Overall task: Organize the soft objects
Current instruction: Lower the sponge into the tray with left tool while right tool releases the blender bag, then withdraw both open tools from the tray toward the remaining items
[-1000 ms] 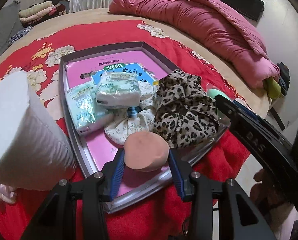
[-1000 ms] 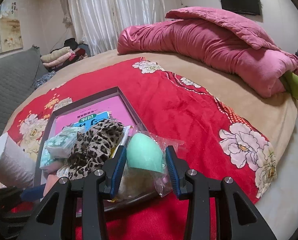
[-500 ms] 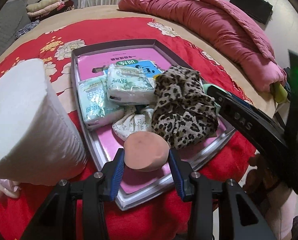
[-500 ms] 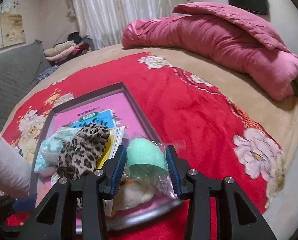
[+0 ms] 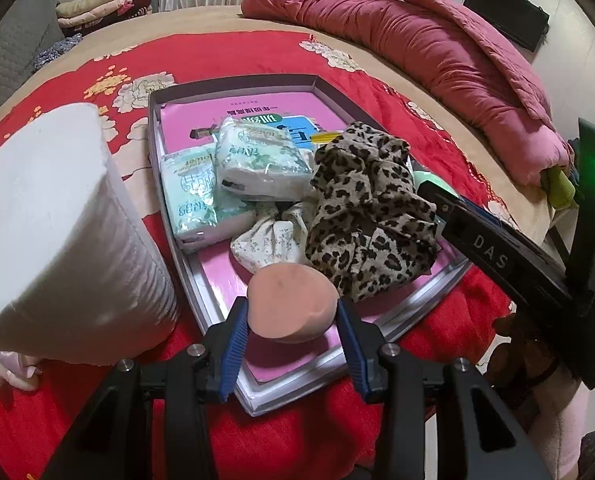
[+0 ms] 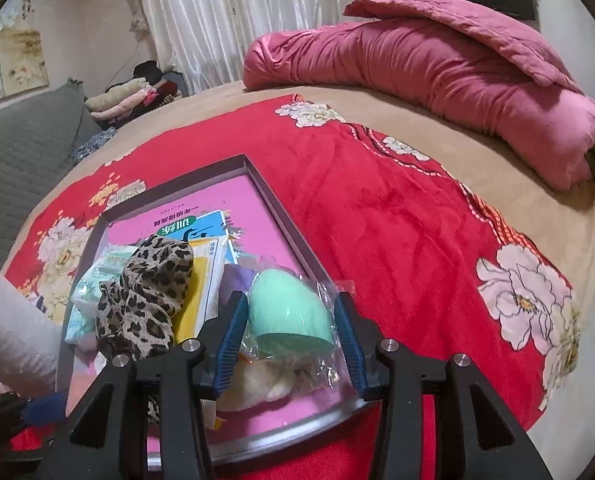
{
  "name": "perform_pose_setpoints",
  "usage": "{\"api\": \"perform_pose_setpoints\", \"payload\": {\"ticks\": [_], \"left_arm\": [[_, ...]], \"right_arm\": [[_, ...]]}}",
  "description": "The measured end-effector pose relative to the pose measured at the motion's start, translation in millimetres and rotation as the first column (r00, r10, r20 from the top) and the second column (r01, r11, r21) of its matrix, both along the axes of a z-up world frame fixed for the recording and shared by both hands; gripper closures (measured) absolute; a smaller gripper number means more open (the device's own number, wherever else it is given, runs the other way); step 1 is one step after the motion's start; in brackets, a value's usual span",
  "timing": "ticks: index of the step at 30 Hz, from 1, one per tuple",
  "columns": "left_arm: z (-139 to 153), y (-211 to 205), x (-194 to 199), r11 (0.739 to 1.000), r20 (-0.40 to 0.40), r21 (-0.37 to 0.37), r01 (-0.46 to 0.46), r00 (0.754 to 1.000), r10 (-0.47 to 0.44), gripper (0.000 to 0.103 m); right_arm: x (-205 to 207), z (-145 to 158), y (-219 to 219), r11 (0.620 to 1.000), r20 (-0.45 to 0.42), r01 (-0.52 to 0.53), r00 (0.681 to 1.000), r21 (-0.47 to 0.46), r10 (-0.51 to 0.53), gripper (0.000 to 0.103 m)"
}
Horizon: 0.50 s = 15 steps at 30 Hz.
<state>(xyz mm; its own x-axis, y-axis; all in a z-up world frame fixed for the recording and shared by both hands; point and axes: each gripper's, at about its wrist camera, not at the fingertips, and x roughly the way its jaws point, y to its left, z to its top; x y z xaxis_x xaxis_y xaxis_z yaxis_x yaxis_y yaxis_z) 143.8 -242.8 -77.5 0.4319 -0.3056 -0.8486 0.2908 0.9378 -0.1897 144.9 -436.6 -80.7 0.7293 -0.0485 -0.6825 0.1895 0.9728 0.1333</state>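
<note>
Our left gripper pinches a peach sponge above the grey tray. Our right gripper jaws are opening around a bagged mint sponge, pads apart from it.

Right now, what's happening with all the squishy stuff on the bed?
A person is tidying soft things into a tray on the red blanket. The left hand-held gripper is shut on a peach sponge over the tray's near end. The right hand-held gripper is opening around a green sponge in a clear bag, letting it go into the tray. Tissue packs and a leopard-print cloth already lie inside.
</note>
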Motion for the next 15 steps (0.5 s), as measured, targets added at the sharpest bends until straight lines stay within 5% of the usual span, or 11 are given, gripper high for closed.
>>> {"api": "perform_pose_setpoints", "payload": {"ticks": [6, 10, 15], "left_arm": [[0.2, -1.2, -0.9, 1.000, 0.002, 0.003, 0.003, 1.000, -0.003, 0.059], [-0.8, -3.0, -2.1, 1.000, -0.001, 0.004, 0.010, 1.000, -0.010, 0.059], [-1.4, -3.5, -2.9, 1.000, -0.008, -0.003, 0.015, 1.000, -0.015, 0.058]], "right_arm": [[-5.8, -0.1, 2.0, 1.000, -0.002, -0.004, 1.000, -0.017, 0.004, 0.052], [-9.8, 2.7, 5.1, 0.999, 0.005, -0.007, 1.000, -0.047, 0.008, 0.037], [-12.9, 7.4, 3.3, 0.998, 0.012, 0.006, 1.000, -0.060, -0.005, 0.037]]}}
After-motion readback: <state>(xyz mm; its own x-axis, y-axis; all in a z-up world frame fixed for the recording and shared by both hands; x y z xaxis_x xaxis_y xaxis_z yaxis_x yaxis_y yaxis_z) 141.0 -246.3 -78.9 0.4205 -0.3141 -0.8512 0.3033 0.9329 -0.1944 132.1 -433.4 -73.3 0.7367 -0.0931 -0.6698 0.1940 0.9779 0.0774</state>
